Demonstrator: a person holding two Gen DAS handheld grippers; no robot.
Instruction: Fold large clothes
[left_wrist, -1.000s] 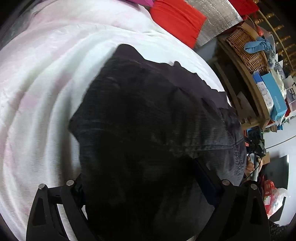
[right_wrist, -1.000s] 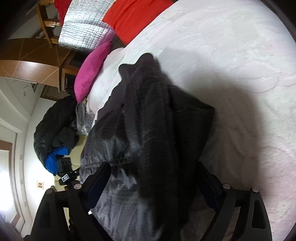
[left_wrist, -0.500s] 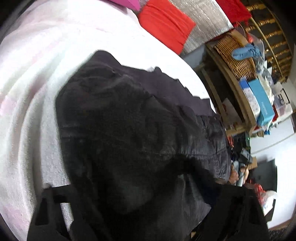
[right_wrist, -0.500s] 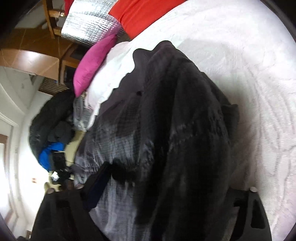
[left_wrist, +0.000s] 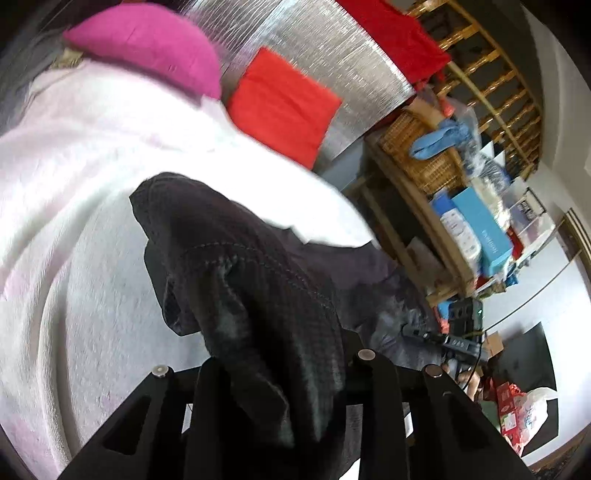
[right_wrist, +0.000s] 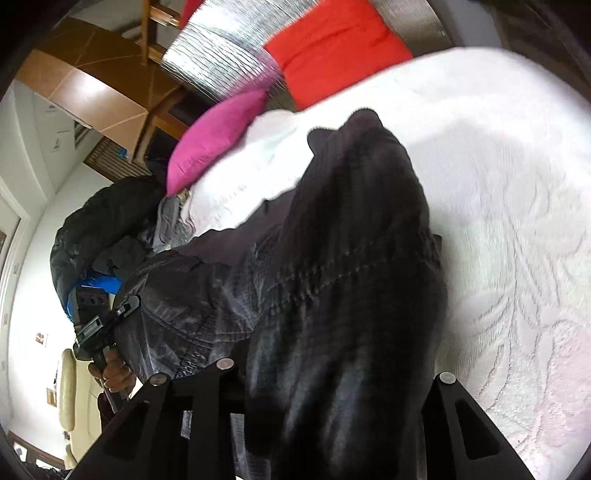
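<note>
A large black quilted garment (left_wrist: 258, 288) hangs over the white bedspread (left_wrist: 74, 258). My left gripper (left_wrist: 280, 398) is shut on one bunched part of it and holds it up above the bed. In the right wrist view the same garment (right_wrist: 351, 277) drapes forward from my right gripper (right_wrist: 317, 406), which is shut on another part. The left gripper also shows at the left of the right wrist view (right_wrist: 96, 325), held in a hand. The right gripper shows at the right of the left wrist view (left_wrist: 450, 343).
A pink pillow (left_wrist: 147, 44) and a red pillow (left_wrist: 284, 107) lie at the head of the bed by a silver padded panel (left_wrist: 317, 55). A wooden shelf (left_wrist: 454, 206) with baskets and boxes stands to the right. Dark clothes (right_wrist: 99, 229) are piled beside the bed.
Both grippers have lifted the garment off the bed and closed tighter on it. The views have tilted up toward the pillows and headboard. The fabric now hangs bunched instead of spread.
</note>
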